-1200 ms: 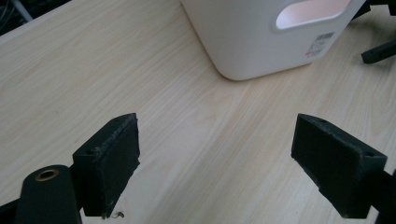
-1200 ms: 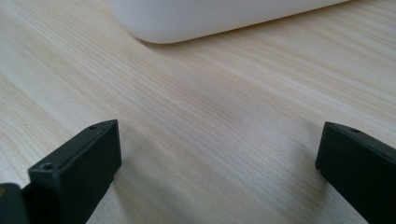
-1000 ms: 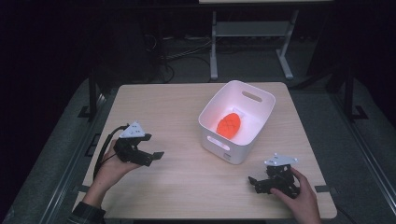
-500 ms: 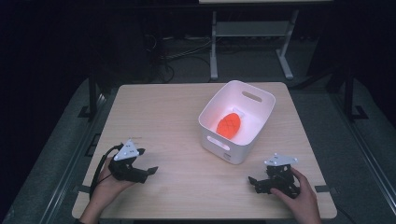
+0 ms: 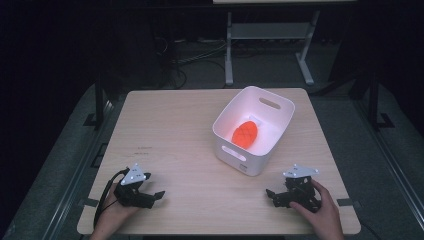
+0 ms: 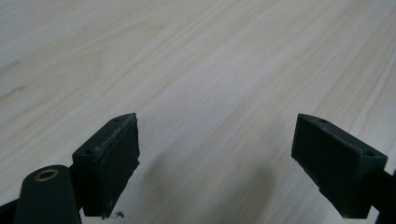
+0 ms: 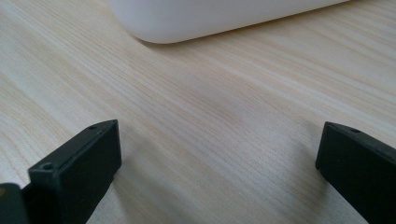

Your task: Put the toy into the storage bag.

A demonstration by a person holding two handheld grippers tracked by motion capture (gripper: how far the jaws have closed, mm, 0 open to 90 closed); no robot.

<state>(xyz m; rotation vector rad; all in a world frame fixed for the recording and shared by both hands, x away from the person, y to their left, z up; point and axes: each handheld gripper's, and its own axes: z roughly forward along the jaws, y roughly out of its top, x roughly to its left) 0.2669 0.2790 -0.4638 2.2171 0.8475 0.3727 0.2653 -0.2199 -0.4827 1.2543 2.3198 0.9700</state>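
My left tool (image 5: pixel 150 196) has pulled back toward me over the last second: it was out over the left middle of the tabletop (image 5: pixel 175 130) and now sits low at the near left corner, with my hand behind it. My right tool (image 5: pixel 280 196) has stayed put at the near right edge. I read that as both hands parked, with nothing in hand.

The orange object (image 5: pixel 245 133) lies inside the white bin (image 5: pixel 227 131), on its floor, at the right middle of the tabletop and well apart from both tools. To me the placing looks finished.

In the left gripper view the jaws stand wide apart over bare wood, gripping nothing. In the right gripper view the jaws are likewise spread wide and empty, pointing at the near wall of the white bin (image 7: pixel 224 18), which is near but not touched.
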